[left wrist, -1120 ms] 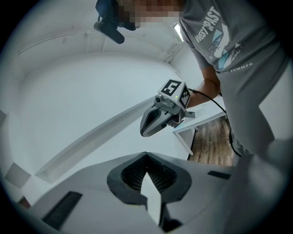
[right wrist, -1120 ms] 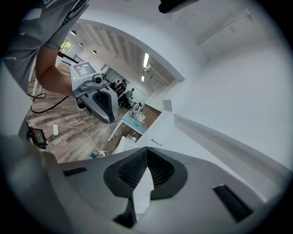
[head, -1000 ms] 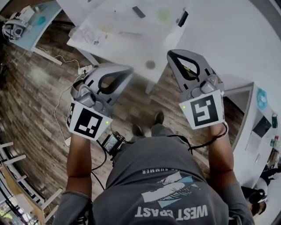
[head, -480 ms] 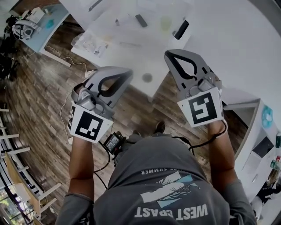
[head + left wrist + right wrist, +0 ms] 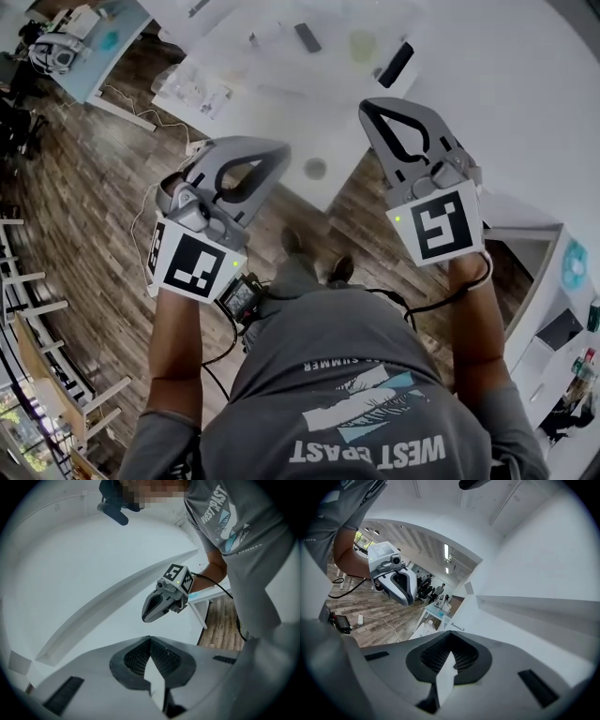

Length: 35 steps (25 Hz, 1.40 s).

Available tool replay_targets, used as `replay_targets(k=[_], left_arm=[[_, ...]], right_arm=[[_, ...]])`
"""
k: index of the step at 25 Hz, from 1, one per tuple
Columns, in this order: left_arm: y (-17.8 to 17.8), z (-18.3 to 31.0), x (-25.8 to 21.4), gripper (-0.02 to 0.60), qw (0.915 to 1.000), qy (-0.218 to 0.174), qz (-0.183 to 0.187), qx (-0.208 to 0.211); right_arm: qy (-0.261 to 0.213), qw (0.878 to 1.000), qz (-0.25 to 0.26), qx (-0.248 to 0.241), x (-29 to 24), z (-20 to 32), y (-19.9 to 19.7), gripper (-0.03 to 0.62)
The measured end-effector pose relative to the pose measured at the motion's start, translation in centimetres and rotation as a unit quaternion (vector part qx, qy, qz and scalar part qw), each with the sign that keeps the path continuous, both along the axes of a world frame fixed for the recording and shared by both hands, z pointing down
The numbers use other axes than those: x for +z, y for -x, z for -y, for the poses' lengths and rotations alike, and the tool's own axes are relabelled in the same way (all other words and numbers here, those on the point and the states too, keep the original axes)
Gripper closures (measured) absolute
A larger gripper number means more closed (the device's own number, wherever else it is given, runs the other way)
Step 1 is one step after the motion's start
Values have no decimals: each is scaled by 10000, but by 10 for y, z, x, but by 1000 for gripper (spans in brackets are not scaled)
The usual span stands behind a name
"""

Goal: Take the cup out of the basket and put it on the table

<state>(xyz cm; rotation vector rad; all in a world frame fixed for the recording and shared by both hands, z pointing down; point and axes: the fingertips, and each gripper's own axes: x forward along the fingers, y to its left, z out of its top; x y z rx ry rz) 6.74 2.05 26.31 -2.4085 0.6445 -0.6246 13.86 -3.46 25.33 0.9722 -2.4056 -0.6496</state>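
Above the wood floor [image 5: 89,197], head view: left gripper [image 5: 267,155] and right gripper [image 5: 380,117] both clenched, empty; cup and basket nowhere visible. Left gripper view: tips pressed together, nothing between. Right gripper view: same. Jaws kept closed on approach could topple the cup.

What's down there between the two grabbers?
In the head view, between the left gripper and the right gripper you can see a corner of the white table, the wooden floor and the person's shoes.

White table [image 5: 272,131] ahead, corner forward, top lightly cluttered
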Motion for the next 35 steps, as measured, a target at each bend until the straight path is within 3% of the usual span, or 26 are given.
replay_targets(k=[22,25,35], left_arm=[[88,146,-6,574,9948,-161,-560,829],[95,155,-7,574,9934,-158,-694,902],[93,175,4,574,9940,-56,-651,882]], right_arm=[[44,9935,-505,1017,2,138,67,582],[74,9914,-576,1174,3,151,68,582],[276,9897,-632,1252,22,188,60,582]])
